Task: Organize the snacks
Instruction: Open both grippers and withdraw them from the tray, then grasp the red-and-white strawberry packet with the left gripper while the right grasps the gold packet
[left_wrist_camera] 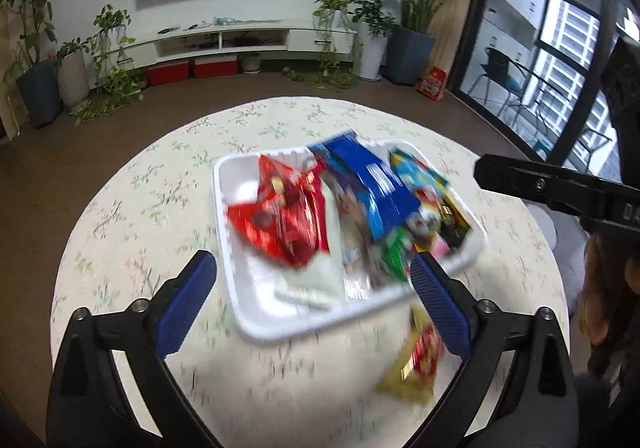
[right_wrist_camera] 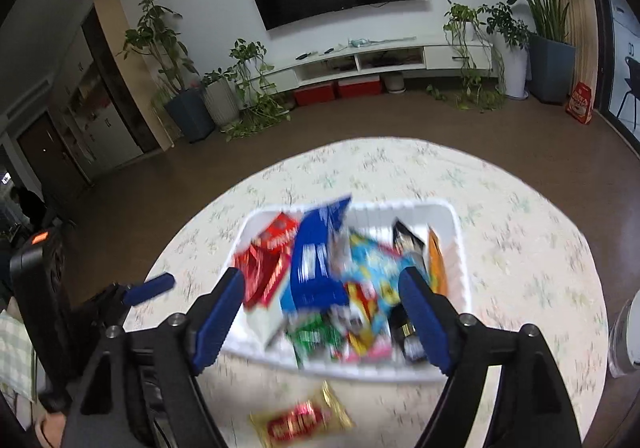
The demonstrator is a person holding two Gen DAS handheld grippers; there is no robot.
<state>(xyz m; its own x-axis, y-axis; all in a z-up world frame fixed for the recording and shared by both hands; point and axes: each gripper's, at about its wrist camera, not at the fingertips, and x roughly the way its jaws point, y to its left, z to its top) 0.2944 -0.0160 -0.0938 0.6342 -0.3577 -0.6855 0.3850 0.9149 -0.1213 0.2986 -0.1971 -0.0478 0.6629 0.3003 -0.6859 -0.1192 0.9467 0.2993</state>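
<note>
The left gripper [left_wrist_camera: 314, 302] is held above the near edge of the tray [left_wrist_camera: 226, 232], its jaws spread wide and nothing between them. The tray, white and shallow, sits on the round counter [left_wrist_camera: 132, 184] and is well filled.

Contents are recorded from left to right. A red pack [left_wrist_camera: 280, 216] lies at the left side. A white pack [left_wrist_camera: 324, 276] is found next to it. A blue pack [left_wrist_camera: 372, 188] lies across the middle, its far end over the back rim. A green pack [left_wrist_camera: 394, 256] sits near the front rim, and a light-blue pack [left_wrist_camera: 414, 172] with further mixed wrappers fills the right side. Both views are blurred, so the number of packs on the right cannot be fixed with confidence.

One snack is left out: a gold-and-red pack [right_wrist_camera: 302, 418] lies on the counter just in front of the tray, apart from its rim.

The right gripper [right_wrist_camera: 322, 312] is held over the near part of the tray, jaws likewise released and empty, with the gold-and-red pack below and slightly left of its line.

Judgement: the task is nearly complete. All snacks seen but one are in the tray. What remains is for the stray pack to be picked up and placed in the tray; either gripper is near enough to do so.
</note>
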